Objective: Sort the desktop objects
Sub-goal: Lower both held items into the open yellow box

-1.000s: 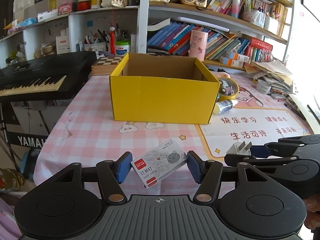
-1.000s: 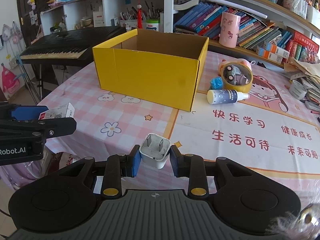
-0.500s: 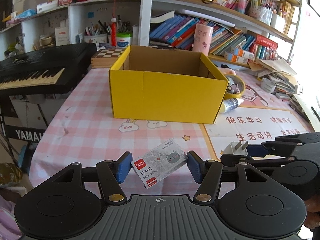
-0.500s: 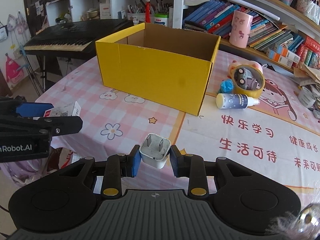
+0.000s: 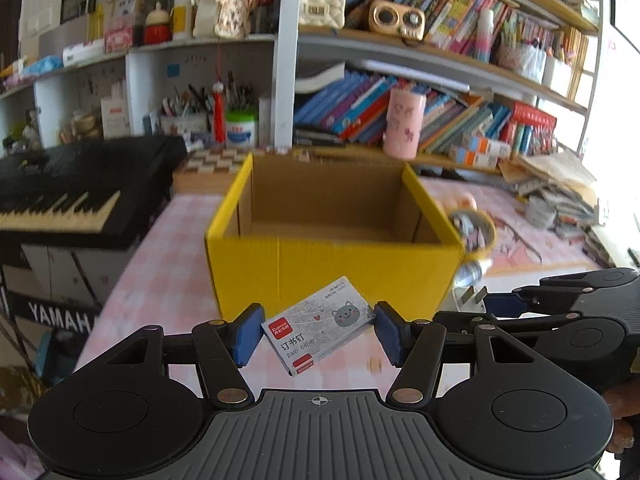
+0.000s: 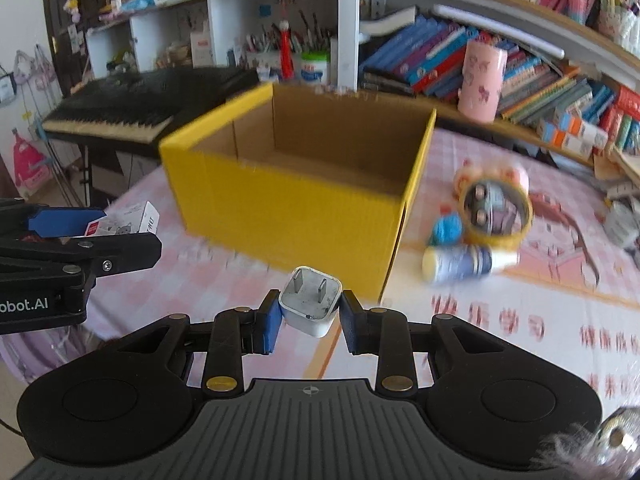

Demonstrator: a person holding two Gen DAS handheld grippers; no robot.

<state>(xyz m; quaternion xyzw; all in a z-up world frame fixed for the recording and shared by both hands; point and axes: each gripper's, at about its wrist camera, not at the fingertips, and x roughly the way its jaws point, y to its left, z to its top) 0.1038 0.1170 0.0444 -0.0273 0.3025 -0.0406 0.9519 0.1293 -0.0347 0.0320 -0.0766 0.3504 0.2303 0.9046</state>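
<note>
My left gripper is shut on a small staple box, grey and white with a cat drawing and a red label, held tilted above the table. My right gripper is shut on a white plug charger with its two prongs pointing up and forward. An open yellow cardboard box stands just ahead of both; its brown inside looks bare. In the left wrist view the right gripper is at the right with the charger; in the right wrist view the left gripper is at the left.
Right of the box lie a tape roll with batteries inside, a small spray bottle and a blue ball. A black keyboard stands left of the pink checked table. Crowded bookshelves fill the back.
Both grippers have moved forward and a little up toward the yellow box, which now looms larger and shows more of its inside. Both grips are unchanged.
</note>
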